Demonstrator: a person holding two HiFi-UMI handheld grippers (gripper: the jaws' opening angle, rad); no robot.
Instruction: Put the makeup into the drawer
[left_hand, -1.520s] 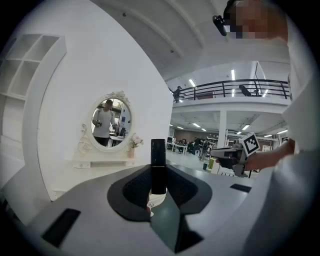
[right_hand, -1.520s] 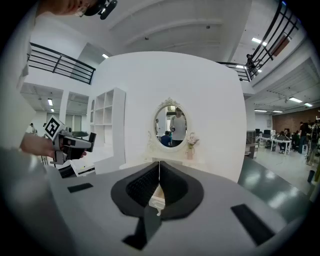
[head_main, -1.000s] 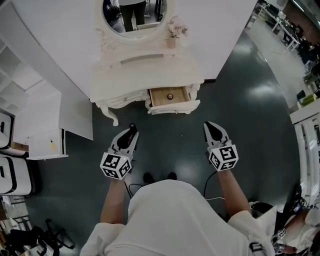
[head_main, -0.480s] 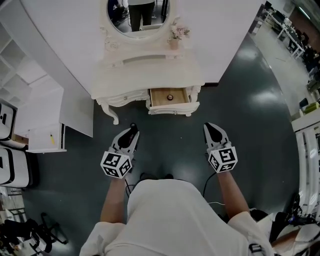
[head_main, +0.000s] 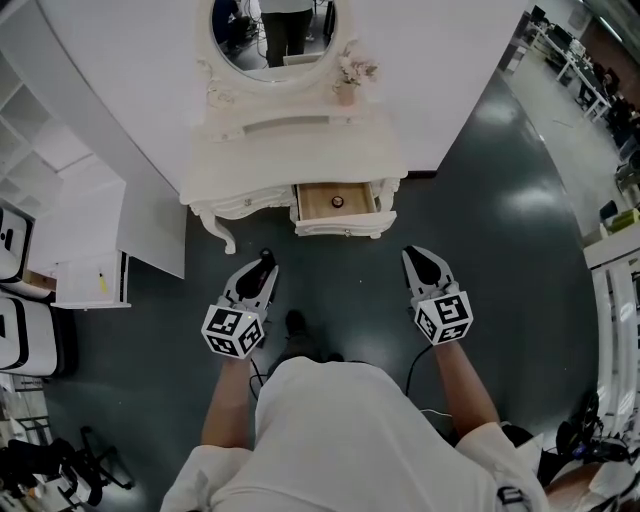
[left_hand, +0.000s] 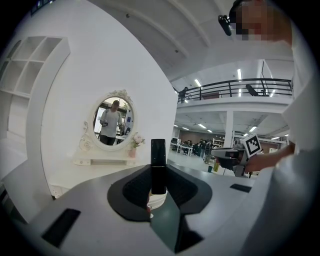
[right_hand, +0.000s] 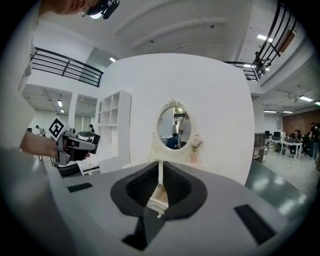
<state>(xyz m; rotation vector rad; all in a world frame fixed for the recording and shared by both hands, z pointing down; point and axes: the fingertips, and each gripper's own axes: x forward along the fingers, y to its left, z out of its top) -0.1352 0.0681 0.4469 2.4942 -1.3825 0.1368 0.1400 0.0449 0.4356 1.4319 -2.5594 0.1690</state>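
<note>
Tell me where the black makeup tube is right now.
The black makeup tube stands upright in the left gripper, at the head view's left, short of the open drawer of the white vanity.

Grey-black grippers (head_main: 264, 258) (head_main: 420, 256) — white, seemingly short-sleeved shirt (head_main: 335, 440)

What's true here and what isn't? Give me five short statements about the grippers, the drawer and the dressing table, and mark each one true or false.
1. The left gripper is shut on a black makeup tube. True.
2. The drawer of the dressing table is pushed shut. False: it stands pulled out.
3. The right gripper holds a second tube. False: nothing is between its jaws.
4. A small pot of flowers stands beside the mirror. True.
5. The drawer is bare inside. False: a small round dark thing lies in it.
</note>
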